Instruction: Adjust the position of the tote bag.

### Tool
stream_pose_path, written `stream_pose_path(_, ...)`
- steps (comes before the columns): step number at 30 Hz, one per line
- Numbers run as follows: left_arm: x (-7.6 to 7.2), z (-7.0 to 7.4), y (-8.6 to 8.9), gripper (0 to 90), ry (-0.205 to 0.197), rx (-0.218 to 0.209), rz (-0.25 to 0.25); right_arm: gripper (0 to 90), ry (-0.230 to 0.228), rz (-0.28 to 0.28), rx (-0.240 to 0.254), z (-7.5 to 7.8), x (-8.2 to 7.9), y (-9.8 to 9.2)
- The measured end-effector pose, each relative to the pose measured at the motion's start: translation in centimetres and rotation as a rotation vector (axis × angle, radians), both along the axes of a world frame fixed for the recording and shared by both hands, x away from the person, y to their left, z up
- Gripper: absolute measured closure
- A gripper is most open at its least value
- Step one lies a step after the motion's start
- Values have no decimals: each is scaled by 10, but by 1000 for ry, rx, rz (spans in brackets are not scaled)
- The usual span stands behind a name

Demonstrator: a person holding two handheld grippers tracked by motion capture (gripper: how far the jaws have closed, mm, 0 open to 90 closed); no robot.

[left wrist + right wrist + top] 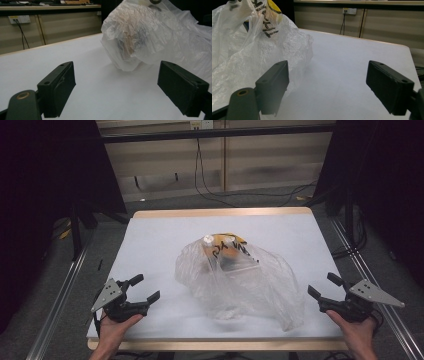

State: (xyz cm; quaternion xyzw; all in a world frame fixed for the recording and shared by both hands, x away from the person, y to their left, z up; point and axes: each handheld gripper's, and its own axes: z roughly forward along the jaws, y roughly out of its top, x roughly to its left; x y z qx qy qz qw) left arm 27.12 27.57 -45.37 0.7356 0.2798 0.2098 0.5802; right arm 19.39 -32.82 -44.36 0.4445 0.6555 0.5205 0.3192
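Both grippers (146,288) (325,286) wide open, empty; plastic bag (240,277) contents blurred (yellow item).

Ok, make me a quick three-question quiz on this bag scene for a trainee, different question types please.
1. True or false: the left gripper is shut on the plastic bag.
2. The bag lies: A) between the two grippers, B) left of both, C) off the table.
3. What colour is the lettering on the bag?

Key: 1 false, its jaws stand open and apart from the bag, as do those of the right gripper. 2 A. 3 black.
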Motion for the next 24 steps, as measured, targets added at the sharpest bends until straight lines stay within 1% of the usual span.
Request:
stream_pose_path(2,-1,1,-2,153,2,12,-14,209,4,7,7,1,-1,-2)
stream_pose_path(3,-1,2,-4,159,6,0,-21,220,12,6,11,1,-2,-2)
stream_pose_path(5,-3,4,-5,180,20,12,-30,239,20,17,19,2,-2,-3)
stream_pose_path(6,-3,5,-5,194,27,29,-49,248,24,20,20,2,-2,-4)
stream_pose_path(7,-4,5,-6,228,41,25,-63,255,35,22,24,3,-3,-3)
stream_pose_path(8,-5,6,-8,232,42,35,-57,269,38,31,24,4,-3,-3)
stream_pose_path(10,-7,7,-10,243,33,52,-75,280,44,35,31,5,-5,-2)
stream_pose_path(11,-8,8,-12,259,34,49,-87,290,49,35,45,6,-5,-1)
stream_pose_path(12,-9,8,-14,268,42,41,-92,293,50,40,35,6,-5,-1)
stream_pose_path(13,-10,8,-15,271,41,54,-98,294,49,34,47,6,-5,0)
stream_pose_path(15,-10,9,-17,301,41,54,-121,319,58,46,54,6,-5,1)
stream_pose_path(16,-10,9,-18,314,41,61,-119,324,53,49,51,6,-5,2)
stream_pose_path(18,-10,10,-19,326,45,66,-131,365,61,61,61,6,-6,1)
stream_pose_path(20,-11,11,-21,351,66,67,-144,384,72,70,75,8,-7,0)
stream_pose_path(21,-11,11,-22,353,78,53,-161,392,78,78,90,8,-8,0)
stream_pose_path(22,-12,12,-23,372,85,49,-156,396,77,86,91,9,-8,-1)
stream_pose_path(23,-13,13,-23,389,81,54,-173,401,77,90,98,10,-9,0)
stream_pose_path(24,-14,14,-25,390,80,60,-173,413,78,95,92,11,-10,0)
